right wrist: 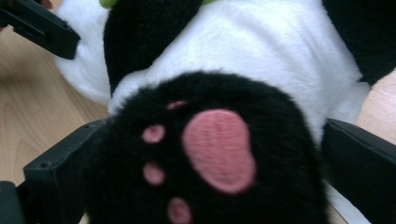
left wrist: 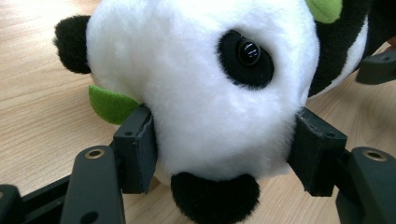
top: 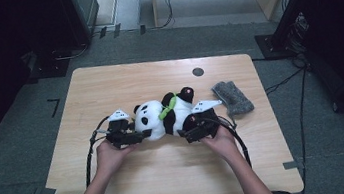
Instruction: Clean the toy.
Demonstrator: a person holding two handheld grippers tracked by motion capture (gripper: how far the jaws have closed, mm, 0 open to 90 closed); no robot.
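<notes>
Fluffy round panda plush [top: 162,118] between jaws

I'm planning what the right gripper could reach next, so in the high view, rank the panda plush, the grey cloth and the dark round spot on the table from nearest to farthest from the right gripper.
1. Panda plush: its foot sits between the right gripper's jaws.
2. Grey cloth: to the gripper's right, slightly farther back on the table.
3. Dark round spot: farthest, near the table's far edge.

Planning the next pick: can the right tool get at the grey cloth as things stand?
Probably not yet: the right tool is clamped on the panda's foot. Once released, the grey cloth lies close by on bare table, unobstructed.
</notes>
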